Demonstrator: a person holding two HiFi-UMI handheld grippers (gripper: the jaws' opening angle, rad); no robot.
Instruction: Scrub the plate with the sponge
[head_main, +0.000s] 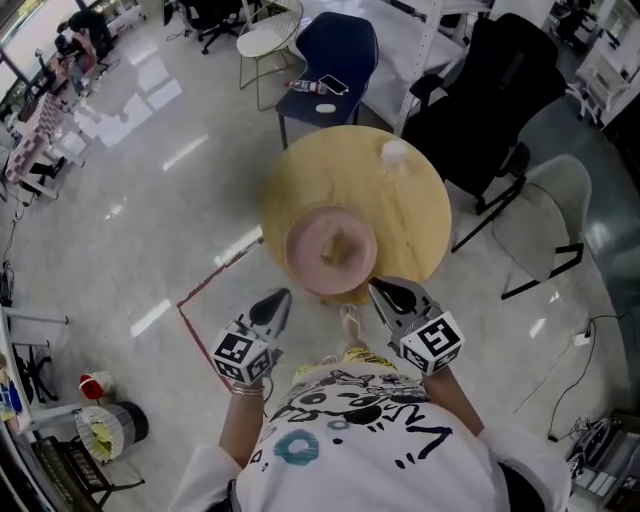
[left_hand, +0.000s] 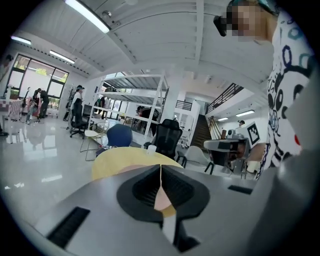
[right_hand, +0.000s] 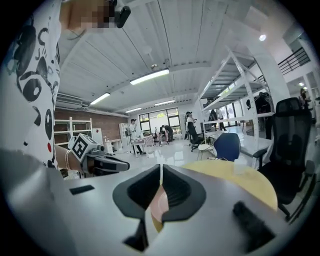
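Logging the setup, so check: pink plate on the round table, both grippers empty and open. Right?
No: both are shut. The gripper views show the left gripper and right gripper empty, jaws together. The pink plate is on the round table.

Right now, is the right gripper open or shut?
Shut: the right gripper has its jaw tips touching, nothing gripped.

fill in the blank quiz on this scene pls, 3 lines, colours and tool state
1. The plate on the round table is ___ in colour.
2. The left tool and the right tool both have their jaws ___.
3. The chair on the far side of the table, opposite the person, is ___.

Missing words: pink; shut; blue
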